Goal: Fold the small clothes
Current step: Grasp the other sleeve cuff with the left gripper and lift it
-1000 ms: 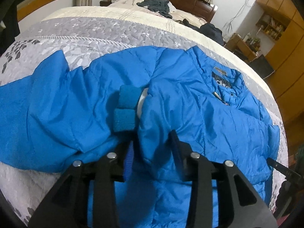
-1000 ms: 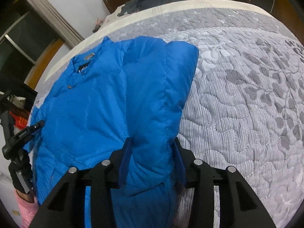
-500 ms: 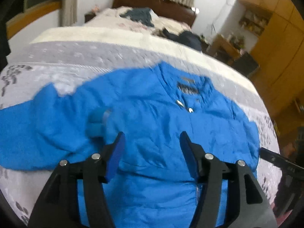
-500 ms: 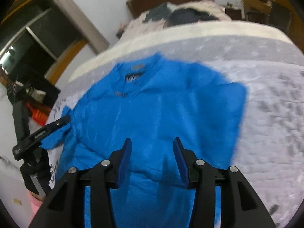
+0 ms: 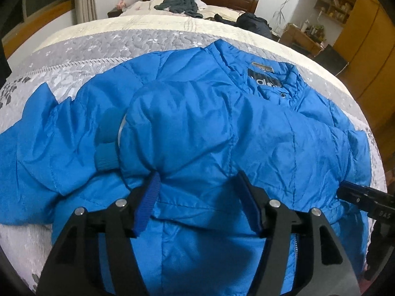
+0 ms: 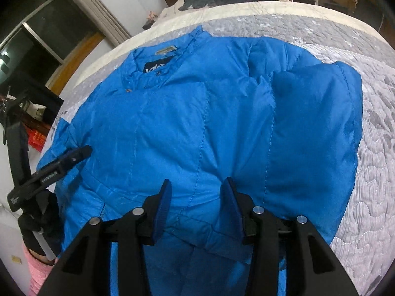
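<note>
A small bright blue puffer jacket (image 5: 222, 128) (image 6: 197, 113) lies front up on a grey quilted bed, collar pointing away from me. Both sleeves are folded in over the chest; ribbed cuffs (image 5: 106, 148) show at the left. My left gripper (image 5: 198, 182) is open low over the jacket's hem area, its blue pads resting on or just above the fabric with nothing clamped. My right gripper (image 6: 197, 190) is open too, hovering over the lower front. Each gripper appears at the edge of the other's view: the right gripper (image 5: 365, 202) and the left gripper (image 6: 56, 165).
The grey floral quilt (image 6: 370, 172) has free space to the jacket's right and beyond the collar (image 5: 98, 46). Dark clothes (image 5: 180, 2) lie heaped near the wooden headboard. Wooden cabinets (image 5: 365, 24) stand at the far right; a window with curtain (image 6: 81, 12) sits at the left.
Both grippers have opened and let go of the folded sleeves, then pulled back toward the hem. The sleeves now rest across the jacket's chest.
</note>
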A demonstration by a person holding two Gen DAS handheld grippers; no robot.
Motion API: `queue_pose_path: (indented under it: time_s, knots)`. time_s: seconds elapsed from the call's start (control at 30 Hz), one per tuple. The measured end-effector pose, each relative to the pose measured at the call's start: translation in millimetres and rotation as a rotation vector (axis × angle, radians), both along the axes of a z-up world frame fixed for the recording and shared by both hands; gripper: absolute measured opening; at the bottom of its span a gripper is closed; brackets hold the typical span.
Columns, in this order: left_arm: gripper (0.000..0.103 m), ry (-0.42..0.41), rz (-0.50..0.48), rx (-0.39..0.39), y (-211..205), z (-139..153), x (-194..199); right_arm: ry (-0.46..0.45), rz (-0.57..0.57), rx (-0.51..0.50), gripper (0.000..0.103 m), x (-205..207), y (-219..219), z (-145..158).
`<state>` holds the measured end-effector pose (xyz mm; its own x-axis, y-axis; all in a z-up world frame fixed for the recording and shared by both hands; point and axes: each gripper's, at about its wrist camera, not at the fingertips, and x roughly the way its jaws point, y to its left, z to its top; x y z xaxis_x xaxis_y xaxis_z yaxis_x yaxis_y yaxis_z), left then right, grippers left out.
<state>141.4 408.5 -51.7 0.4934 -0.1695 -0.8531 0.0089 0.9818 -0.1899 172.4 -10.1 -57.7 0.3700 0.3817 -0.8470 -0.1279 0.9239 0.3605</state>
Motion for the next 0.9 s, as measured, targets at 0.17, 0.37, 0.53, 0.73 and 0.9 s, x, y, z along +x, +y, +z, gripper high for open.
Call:
queue_pose_path:
  time_s: [0.17, 0.37, 0.53, 0.73, 0.9]
  knots:
    - [0.064, 0.007, 0.024, -0.062, 10.8, 15.9, -8.3, -0.032, -0.008, 0.025, 0.049, -8.5, -4.5, 23.3]
    - [0.075, -0.098, 0.131, -0.066, 81.3, 58.2, -52.1, -0.157, 0.033, 0.029, 0.071, -35.1, 6.5, 73.2]
    - [0.077, -0.066, 0.301, -0.037, 172.0, 51.3, -95.1, -0.126, 0.057, 0.023, 0.071, -34.2, 19.6, 69.5]
    - [0.077, 0.007, 0.541, -0.076, 280.2, 20.9, -149.9, -0.112, 0.068, 0.010, 0.071, -30.3, 30.7, 61.4]
    - [0.077, -0.002, 0.670, -0.184, 342.5, 6.5, -173.5, -0.103, 0.067, -0.003, 0.071, -26.1, 37.3, 57.0]
